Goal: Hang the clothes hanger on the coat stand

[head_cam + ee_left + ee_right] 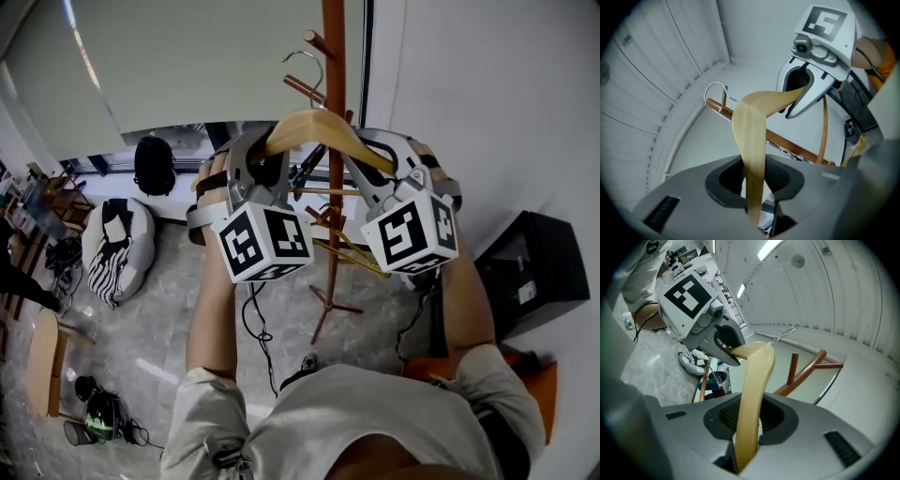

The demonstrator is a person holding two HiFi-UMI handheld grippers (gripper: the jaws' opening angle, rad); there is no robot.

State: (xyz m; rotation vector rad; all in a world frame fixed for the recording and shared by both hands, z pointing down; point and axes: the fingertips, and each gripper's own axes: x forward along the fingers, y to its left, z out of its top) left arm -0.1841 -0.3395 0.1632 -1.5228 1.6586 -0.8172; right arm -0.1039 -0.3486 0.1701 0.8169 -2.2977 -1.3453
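— Pale shirt (375,412) and both forearms (211,319) fill the bottom of the head view. What are the hands doing?

— Each holds a gripper up at the coat stand (335,112). On the left gripper (265,155) the jaws are closed onto the left arm of the wooden hanger (314,125), with the wood running straight between the pads.

— And the other one?

— Same on the right gripper (377,167): jaws clamped on the hanger's right arm. The hanger hangs in the air between the two, just in front of the pole.

— Where's the hook?

— Its metal hook (302,64) points up among the upper pegs (302,87) of the stand. In the left gripper view it sits right at a peg's end. Whether it rests on that peg, I cannot tell.
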